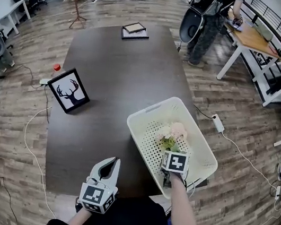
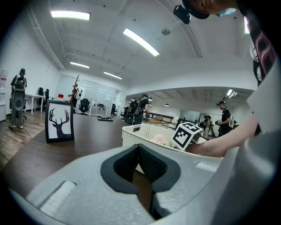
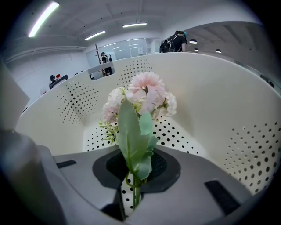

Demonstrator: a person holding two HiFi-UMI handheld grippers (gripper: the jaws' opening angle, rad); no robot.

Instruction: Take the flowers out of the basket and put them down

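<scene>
One small bunch of pink flowers (image 1: 172,133) is inside the white perforated basket (image 1: 147,117), and the basket stands at the near right corner of the dark desk (image 1: 122,63). The right gripper (image 3: 136,167) reaches down into the basket, with its jaws pinching the thin green stems (image 3: 133,198) low down, below the blossoms. A broad leaf (image 3: 131,140) lies across the pads at the same place. The left gripper (image 2: 138,151) waits over the near edge of the desk, apart from the basket, with its jaws pressed together on nothing.

I judge that the lift out of the basket comes next, and several things can fail there. The stems are thin and the blossoms are the heavy end, so the bunch may turn in the grip and hang to one side, or slip out completely. If the pads press more on the leaf than on the stems, the leaf could tear and the flowers would fall back. The basket walls are high on all sides; a slanted pull may catch the blossoms on the rim. The basket also looks light, and it seems to reach past the right edge of the desk. A snag could drag it further, and no gripper holds it. A framed deer picture (image 1: 69,90) stands on the left part of the desk, well apart, so it is not in danger.
</scene>
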